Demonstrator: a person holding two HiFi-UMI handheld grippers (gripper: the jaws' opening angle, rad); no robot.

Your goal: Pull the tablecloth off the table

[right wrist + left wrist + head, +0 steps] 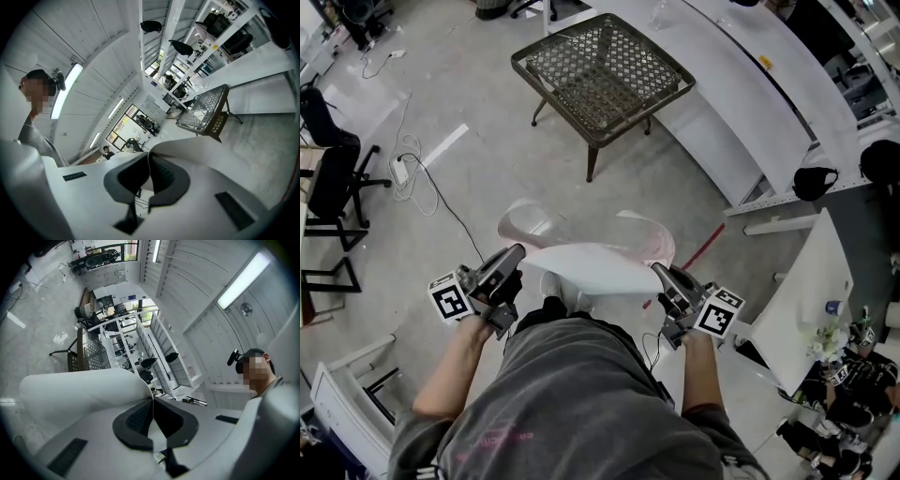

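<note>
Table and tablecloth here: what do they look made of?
The table: likely metal, dark matte brown, with an open lattice top and thin bent legs. The tablecloth: probably thin plastic or coated sheet, white, smooth, with a faint sheen; it holds broad stiff curves rather than limp folds.

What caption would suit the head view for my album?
The left tongs and right tongs hold the white tablecloth up, away from the mesh table.
</note>
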